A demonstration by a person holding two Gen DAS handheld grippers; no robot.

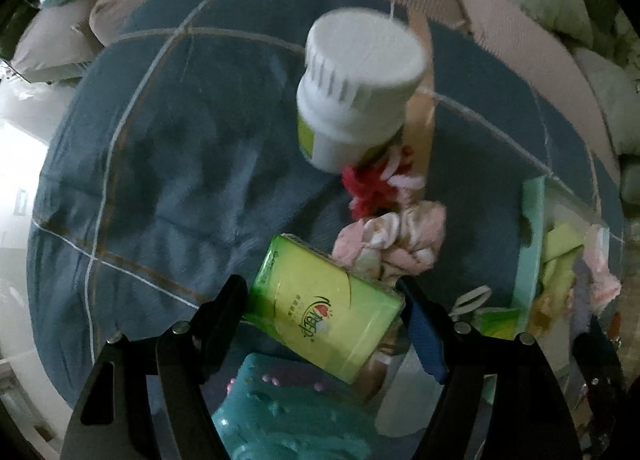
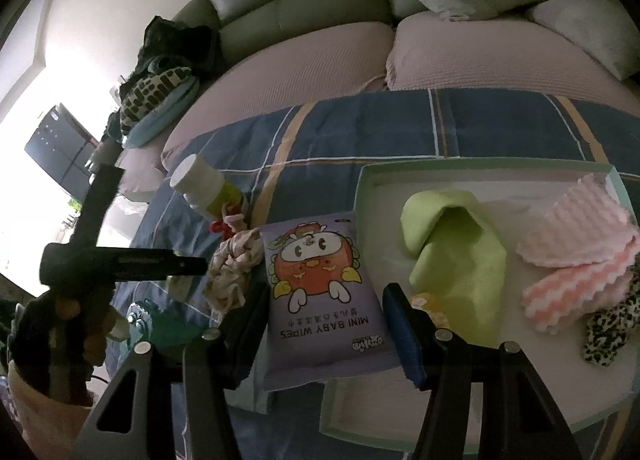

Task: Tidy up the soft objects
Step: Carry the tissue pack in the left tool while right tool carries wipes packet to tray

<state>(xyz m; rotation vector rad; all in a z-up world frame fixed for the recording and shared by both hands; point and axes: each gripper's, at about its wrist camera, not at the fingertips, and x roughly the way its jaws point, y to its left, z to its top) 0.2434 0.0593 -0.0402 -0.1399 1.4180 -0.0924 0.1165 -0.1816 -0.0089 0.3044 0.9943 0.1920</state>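
Gripped across its flat sides in the left gripper [image 1: 324, 300]: green tissue pack [image 1: 324, 300], light, squashy. Baby wipes pouch [image 2: 320, 300], slippery, clamped in the right gripper [image 2: 326, 324], green-rimmed tray [image 2: 362, 188] at three o'clock.

tray [image 2: 364, 196] on blanket [image 2: 360, 132], right side | two cloths [image 2: 456, 260] in tray | wipes pack [image 2: 320, 300] over tray's left rim | bottle [image 2: 204, 188] lying left, behind scrunchies [image 2: 232, 268] | sofa [image 2: 304, 56] behind blanket
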